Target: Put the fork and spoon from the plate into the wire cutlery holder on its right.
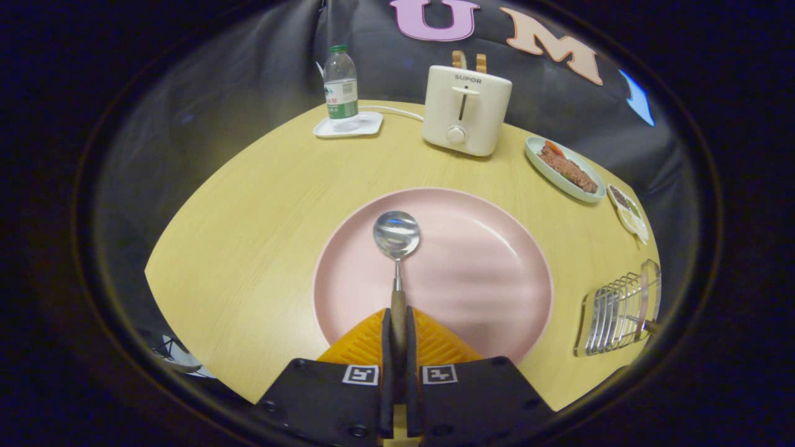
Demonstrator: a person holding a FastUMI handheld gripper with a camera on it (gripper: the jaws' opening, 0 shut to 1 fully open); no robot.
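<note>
Claw (398, 338) clamped on spoon (396, 248) handle above pink plate (490, 261); wire cutlery holder (618, 310) to its right.

Soft overhead light glares on the pink plate (472, 248); fisheye bends the edges, slight blur there.

The toaster (466, 110), at the far edge of the table (248, 211), bears the word SUPOR on its front near the top. The bottle (341, 84) label is too small to read.
</note>
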